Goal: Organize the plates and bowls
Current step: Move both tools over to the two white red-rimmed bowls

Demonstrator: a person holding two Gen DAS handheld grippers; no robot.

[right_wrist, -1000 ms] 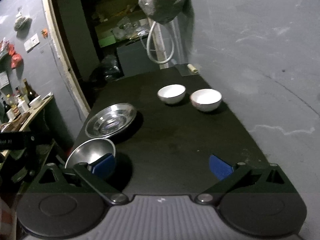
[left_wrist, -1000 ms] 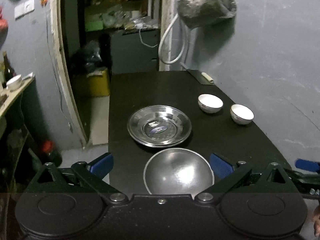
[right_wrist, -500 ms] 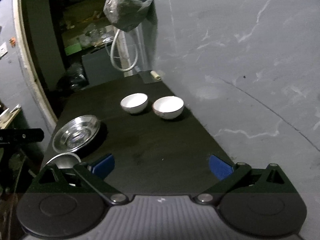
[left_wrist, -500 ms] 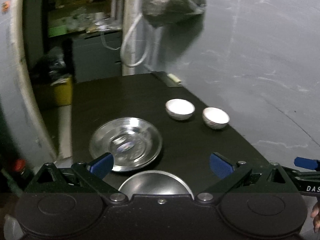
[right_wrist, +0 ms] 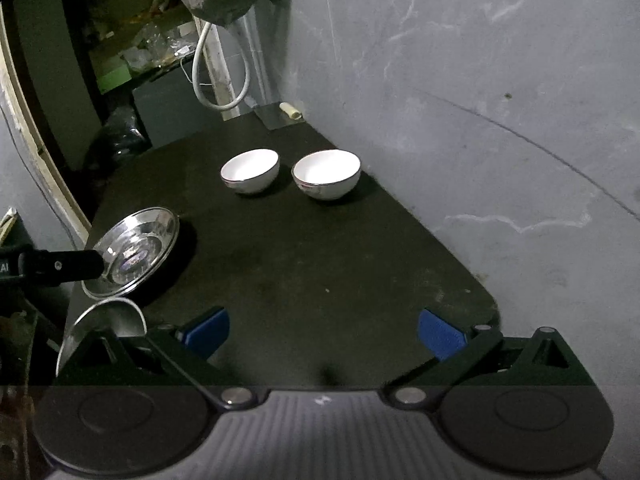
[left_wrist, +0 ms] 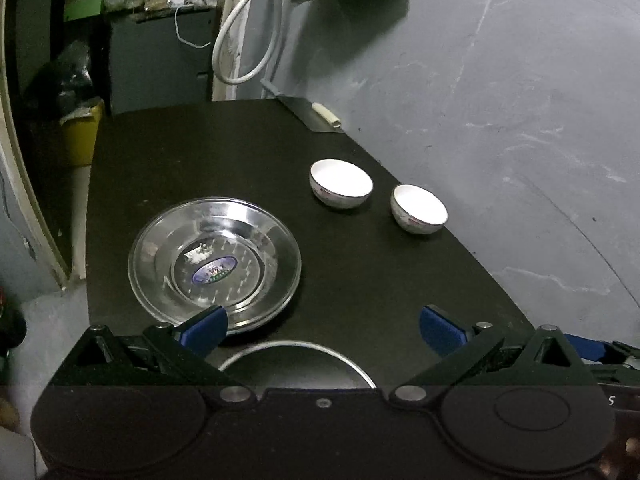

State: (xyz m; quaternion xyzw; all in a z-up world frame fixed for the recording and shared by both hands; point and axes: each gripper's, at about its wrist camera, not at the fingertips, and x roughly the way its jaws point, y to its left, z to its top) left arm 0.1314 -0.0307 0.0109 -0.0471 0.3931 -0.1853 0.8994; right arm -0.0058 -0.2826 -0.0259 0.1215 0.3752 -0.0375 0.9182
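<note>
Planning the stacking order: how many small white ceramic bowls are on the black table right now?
2. The farther white ceramic bowl and the nearer white ceramic bowl stand side by side, apart, on the black table near the grey wall. None appears hidden.

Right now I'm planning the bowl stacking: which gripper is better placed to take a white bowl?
Right gripper: open, empty, facing both white bowls across bare table. Left gripper sits over the steel plate.

Readable marks were few and partial.
The steel plate (left_wrist: 214, 258) carried an oval blue sticker (left_wrist: 212, 273) at its centre, its print too small to read. White letters "AI" showed on the left gripper (right_wrist: 52, 266) body, and a lone "S" on the right gripper (left_wrist: 600, 360) body.
</note>
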